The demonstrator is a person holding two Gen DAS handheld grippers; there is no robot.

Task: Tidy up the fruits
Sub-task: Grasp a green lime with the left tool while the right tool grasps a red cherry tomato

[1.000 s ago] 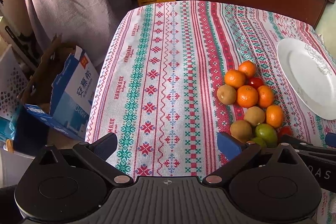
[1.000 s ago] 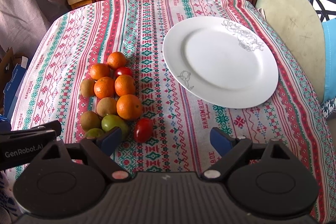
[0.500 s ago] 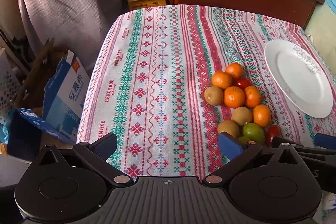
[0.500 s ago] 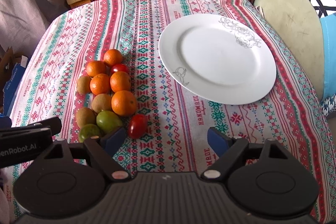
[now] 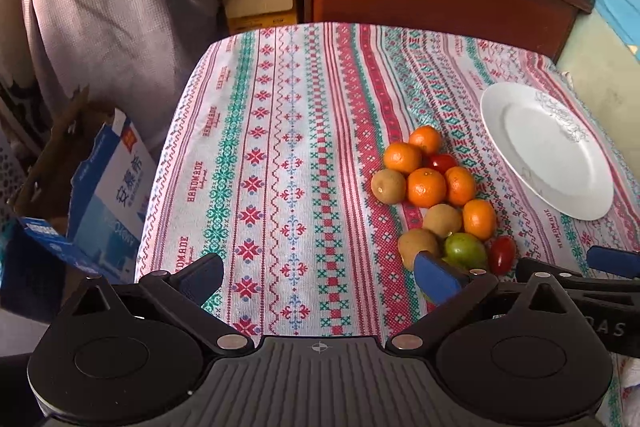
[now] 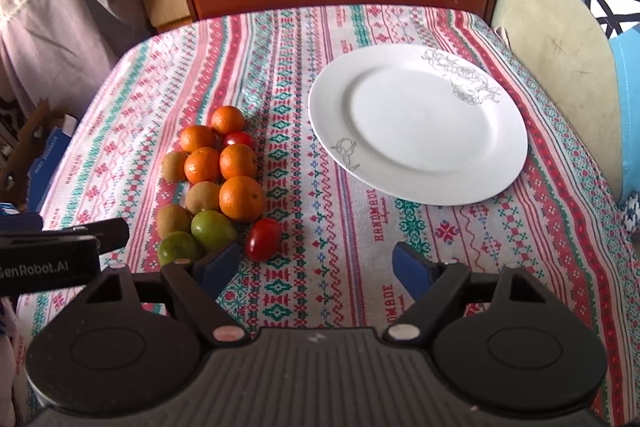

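Right hand-held gripper released, fingers spread, nothing between. Left hand-held gripper likewise released. Fruit cluster on bench cloth, long axis running near-to-far, just left of right gripper. Plate beside cluster, holds nothing.

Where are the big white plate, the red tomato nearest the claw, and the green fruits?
Round white plate [image 6: 420, 131], right wrist view, its centre.
Red oval tomato [image 6: 263, 239], right wrist view, its middle.
Green round fruit [image 6: 211, 229], right wrist view, its top.

Both wrist views look forward, sharing fruit pile and plate.
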